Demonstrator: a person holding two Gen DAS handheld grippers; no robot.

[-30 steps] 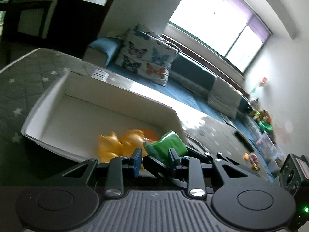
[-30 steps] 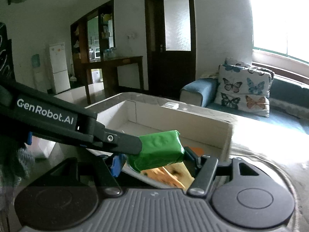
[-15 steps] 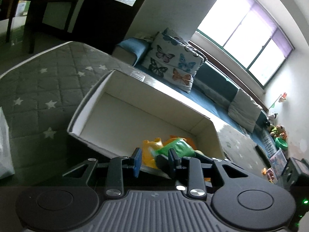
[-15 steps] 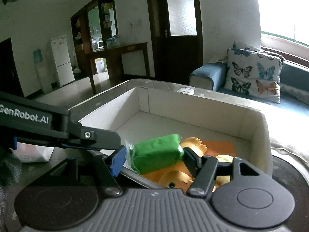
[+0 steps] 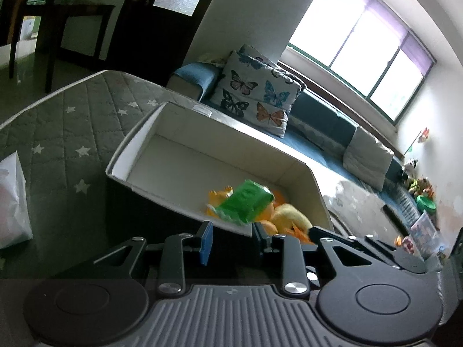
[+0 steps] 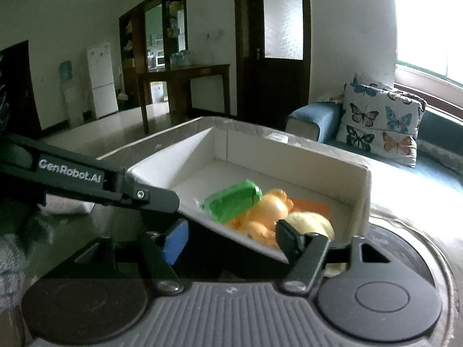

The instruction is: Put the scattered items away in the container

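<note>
A white open box [image 5: 162, 133] [image 6: 318, 159] stands on a grey quilted mat. A green packet [image 5: 246, 201] [image 6: 231, 201] lies in it on top of orange and yellow soft toys [image 5: 286, 217] [image 6: 269, 211]. My right gripper [image 6: 231, 238] is open and empty, just in front of the box's near rim. My left gripper [image 5: 233, 241] is open and empty, at the near rim as well. The left gripper's arm [image 6: 86, 179] crosses the right wrist view at the left.
A white plastic bag [image 5: 11, 199] lies on the star-patterned mat [image 5: 58, 127] at the left. A blue sofa with a butterfly cushion [image 5: 254, 92] [image 6: 382, 118] is behind the box. A dark table [image 6: 185, 86] and door stand farther back. Toys lie at the far right [image 5: 419, 190].
My right gripper opened and let go of the green packet, which now rests on the toys in the box. Both grippers drew back from the box; the left opened wider.
</note>
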